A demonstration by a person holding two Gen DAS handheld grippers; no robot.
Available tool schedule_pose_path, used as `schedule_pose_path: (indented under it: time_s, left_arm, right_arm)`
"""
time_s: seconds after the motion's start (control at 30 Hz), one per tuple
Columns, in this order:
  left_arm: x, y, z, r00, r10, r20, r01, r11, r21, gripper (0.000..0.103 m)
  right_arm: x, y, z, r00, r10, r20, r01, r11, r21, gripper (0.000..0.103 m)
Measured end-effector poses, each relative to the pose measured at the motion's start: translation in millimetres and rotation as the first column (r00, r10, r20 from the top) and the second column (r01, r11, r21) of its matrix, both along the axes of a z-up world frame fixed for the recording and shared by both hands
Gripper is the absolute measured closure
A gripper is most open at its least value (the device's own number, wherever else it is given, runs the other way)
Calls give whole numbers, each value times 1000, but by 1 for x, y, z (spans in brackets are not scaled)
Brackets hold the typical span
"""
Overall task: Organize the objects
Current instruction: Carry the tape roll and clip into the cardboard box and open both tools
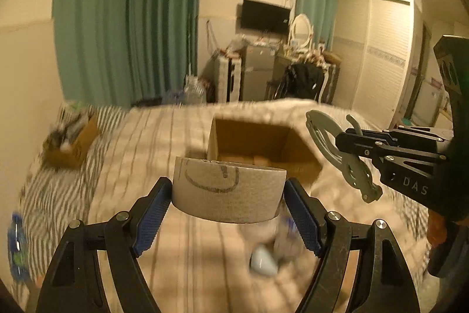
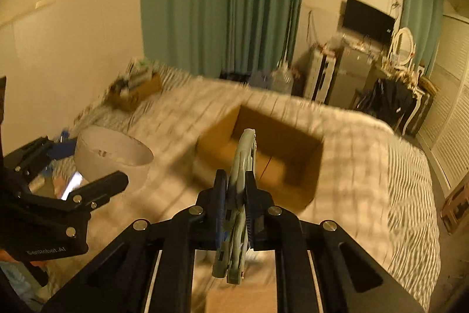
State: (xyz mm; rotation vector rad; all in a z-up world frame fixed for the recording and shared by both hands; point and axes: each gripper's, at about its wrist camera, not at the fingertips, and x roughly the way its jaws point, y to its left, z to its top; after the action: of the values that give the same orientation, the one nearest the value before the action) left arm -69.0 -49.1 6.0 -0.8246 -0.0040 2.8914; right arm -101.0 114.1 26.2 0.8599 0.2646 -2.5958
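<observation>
My left gripper (image 1: 228, 192) is shut on a wide grey tape roll (image 1: 228, 189) and holds it above the bed, short of an open cardboard box (image 1: 261, 148). The roll also shows in the right wrist view (image 2: 112, 157). My right gripper (image 2: 236, 187) is shut on a pale grey-green metal tool with a curved ring end (image 2: 241, 184), held edge-on just before the same box (image 2: 263, 157). That tool shows in the left wrist view (image 1: 337, 154), right of the box. The box floor looks bare apart from flat flaps.
The striped bed cover (image 1: 132, 166) fills the scene. A second cardboard box (image 1: 70, 143) full of items sits at the bed's far left. A small pale blue object (image 1: 263, 260) lies on the bed below the roll. Curtains, a wardrobe and a cluttered dresser stand beyond.
</observation>
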Motion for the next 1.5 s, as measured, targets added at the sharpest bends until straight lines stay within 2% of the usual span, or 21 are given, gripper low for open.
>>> schedule_pose_path:
  time_s: [0.13, 0.27, 0.37, 0.47, 0.6, 0.67, 0.83, 0.87, 0.93, 1.0, 1.03, 1.13, 1.2, 1.27, 1.37, 1.5]
  left_arm:
    - [-56, 12, 32, 999, -13, -44, 14, 1000, 22, 23]
    - [-111, 27, 36, 998, -15, -68, 16, 1000, 12, 23]
    - [-154, 41, 18, 999, -13, -45, 13, 1000, -19, 23]
    - [-182, 47, -11, 1000, -20, 1, 20, 1000, -22, 23]
    - [-207, 56, -55, 996, -35, 88, 38, 999, -33, 23]
    - [-213, 61, -68, 992, -52, 115, 56, 998, -38, 23]
    - [-212, 63, -88, 985, -82, 153, 94, 993, -69, 21]
    - [-210, 64, -87, 985, -79, 154, 92, 992, -82, 17]
    - [-204, 63, -81, 987, -66, 144, 80, 992, -96, 6]
    - [-201, 62, -68, 990, -63, 129, 74, 994, -84, 1]
    - [-195, 60, -63, 990, -65, 126, 75, 994, -77, 1]
    - [-178, 52, -50, 991, -39, 125, 50, 995, -88, 1]
    - [-160, 47, -42, 992, -24, 125, 35, 995, -89, 1]
    - [-138, 41, -39, 992, -6, 126, 18, 995, -94, 1]
    - [-105, 32, -40, 991, 34, 127, -21, 994, -103, 1]
    - [-64, 26, -46, 992, 86, 94, -74, 990, -123, 1]
  right_arm:
    - [-44, 13, 28, 1000, -20, -18, 20, 999, -40, 92]
    - [-100, 28, 37, 997, -72, -6, 71, 995, -70, 92]
    - [-144, 37, 28, 994, -102, 41, 105, 991, -88, 92]
    - [-175, 44, 5, 989, -115, 95, 123, 989, -85, 92]
    - [-200, 48, -36, 978, -118, 171, 132, 989, -73, 92]
    - [-204, 46, -57, 973, -110, 201, 127, 990, -70, 92]
    - [-212, 52, -85, 963, -103, 248, 125, 989, -78, 92]
    - [-213, 54, -86, 964, -104, 247, 127, 989, -79, 92]
    - [-207, 59, -76, 969, -115, 218, 137, 987, -89, 80]
    - [-197, 64, -63, 975, -128, 184, 147, 985, -92, 49]
    - [-189, 67, -53, 978, -139, 156, 155, 984, -91, 46]
    - [-164, 74, -29, 982, -162, 101, 168, 984, -56, 44]
    - [-144, 79, -15, 984, -165, 67, 168, 985, -45, 34]
    - [-121, 83, -4, 986, -161, 45, 162, 986, -36, 32]
    - [-86, 87, 4, 987, -160, 31, 161, 987, -20, 30]
    - [-41, 93, 2, 988, -155, 27, 156, 987, -35, 18]
